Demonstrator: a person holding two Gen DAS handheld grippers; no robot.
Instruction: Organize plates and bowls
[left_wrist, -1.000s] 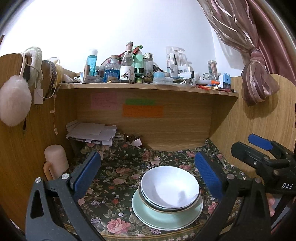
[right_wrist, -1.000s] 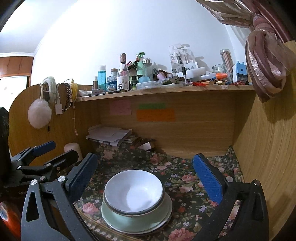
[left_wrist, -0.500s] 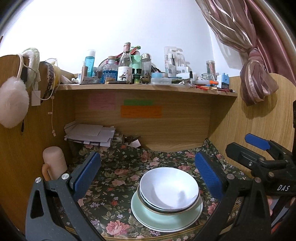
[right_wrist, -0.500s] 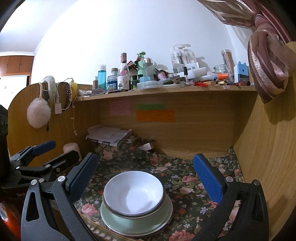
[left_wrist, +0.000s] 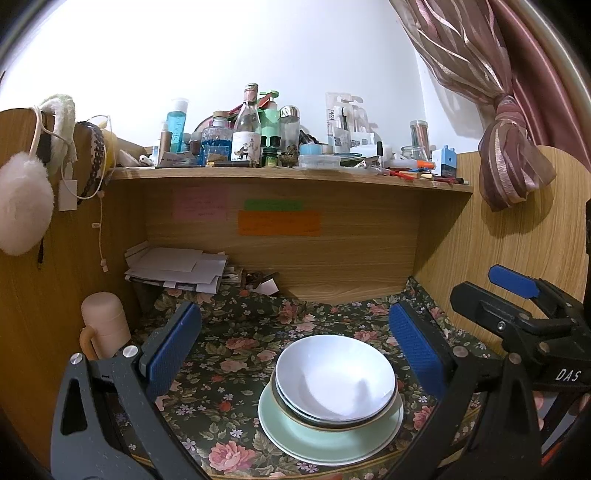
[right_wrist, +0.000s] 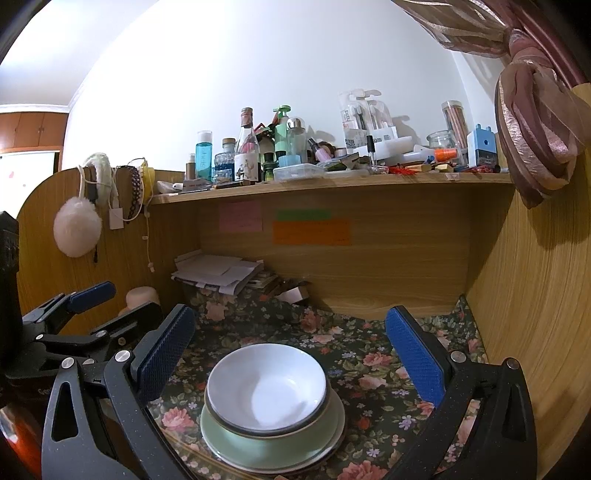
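Observation:
A white bowl sits nested on other bowls atop a pale green plate on the floral desk mat, near the front edge. It also shows in the right wrist view, on the green plate. My left gripper is open and empty, held back above the stack. My right gripper is open and empty, also behind the stack. The right gripper shows at the right of the left wrist view; the left gripper shows at the left of the right wrist view.
A floral cloth covers the desk inside a wooden alcove. A pink mug stands at the left wall. A paper stack lies at the back left. A cluttered shelf of bottles runs overhead. A curtain hangs right.
Both grippers have drifted slightly back and up; the stack sits a little lower in both views. The dishes have not moved.

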